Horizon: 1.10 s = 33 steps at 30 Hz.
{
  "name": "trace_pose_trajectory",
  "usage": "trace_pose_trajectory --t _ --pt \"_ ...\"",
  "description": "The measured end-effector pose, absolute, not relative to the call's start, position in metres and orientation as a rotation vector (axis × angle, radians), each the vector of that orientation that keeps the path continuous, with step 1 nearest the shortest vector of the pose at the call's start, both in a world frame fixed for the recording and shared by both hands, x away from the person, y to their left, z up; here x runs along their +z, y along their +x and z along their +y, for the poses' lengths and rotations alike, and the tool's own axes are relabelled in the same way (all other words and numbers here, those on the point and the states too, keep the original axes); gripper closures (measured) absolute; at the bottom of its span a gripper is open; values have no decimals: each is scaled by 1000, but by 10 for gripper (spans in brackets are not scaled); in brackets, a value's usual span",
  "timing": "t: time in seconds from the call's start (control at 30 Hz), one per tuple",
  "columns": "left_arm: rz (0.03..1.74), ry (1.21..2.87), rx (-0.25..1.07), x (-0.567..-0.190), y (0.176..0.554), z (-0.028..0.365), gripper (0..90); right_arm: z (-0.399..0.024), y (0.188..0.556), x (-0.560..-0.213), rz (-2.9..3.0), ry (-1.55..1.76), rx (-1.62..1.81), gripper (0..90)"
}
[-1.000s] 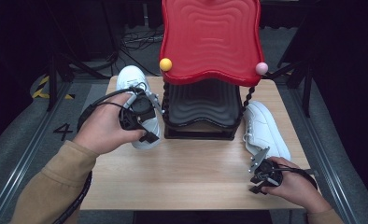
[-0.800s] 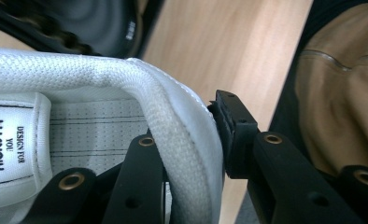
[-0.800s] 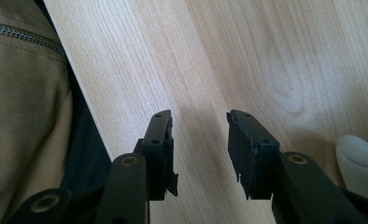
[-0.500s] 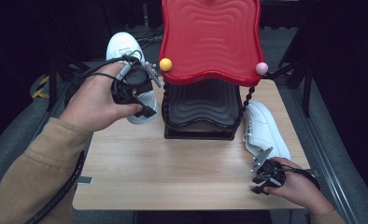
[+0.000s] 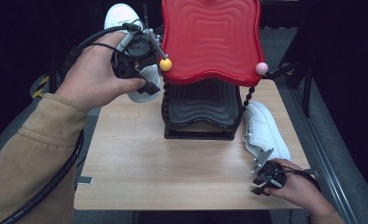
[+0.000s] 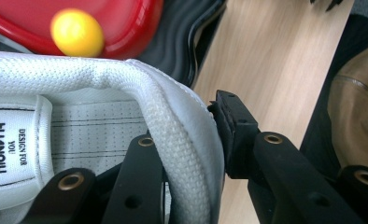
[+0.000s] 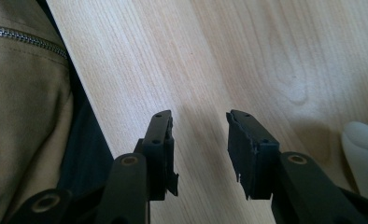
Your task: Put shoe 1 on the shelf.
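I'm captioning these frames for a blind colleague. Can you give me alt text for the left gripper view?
The left gripper clamps the padded collar of a white sneaker, one black jaw inside the shoe and one outside. Behind are a yellow ball on a red tray's edge and the wooden table.

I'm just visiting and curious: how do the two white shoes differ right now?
The left shoe is lifted off the table, pinched at its collar by the left gripper; the right shoe lies flat on the table beside the black and red rack. The right gripper, jaws open, grips nothing near the right shoe. Both look like matching white sneakers.
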<state>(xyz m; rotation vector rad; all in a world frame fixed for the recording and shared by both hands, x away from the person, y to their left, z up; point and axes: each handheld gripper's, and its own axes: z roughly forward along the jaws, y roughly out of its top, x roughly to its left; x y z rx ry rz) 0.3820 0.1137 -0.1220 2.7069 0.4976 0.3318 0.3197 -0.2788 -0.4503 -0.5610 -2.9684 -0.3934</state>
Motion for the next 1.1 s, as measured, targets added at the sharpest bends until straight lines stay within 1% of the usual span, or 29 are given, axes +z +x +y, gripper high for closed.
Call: trace_pose_trajectory --t 0.2,0.43,0.7,0.93,1.1 --pt "446 2685 362 -108 390 105 730 -271 314 -452 -2970 -514 -383 613" --pt "411 2665 412 -87 400 87 730 -273 310 -453 -2970 -526 -376 616" --pt "336 2681 431 -82 415 64 729 -264 302 -457 -2977 -466 -364 618" --pt "286 2698 451 -78 429 39 727 -265 301 -456 -2973 -463 -378 618" --pt "264 2703 434 -79 441 25 728 -266 301 -456 -2977 -464 -384 618"
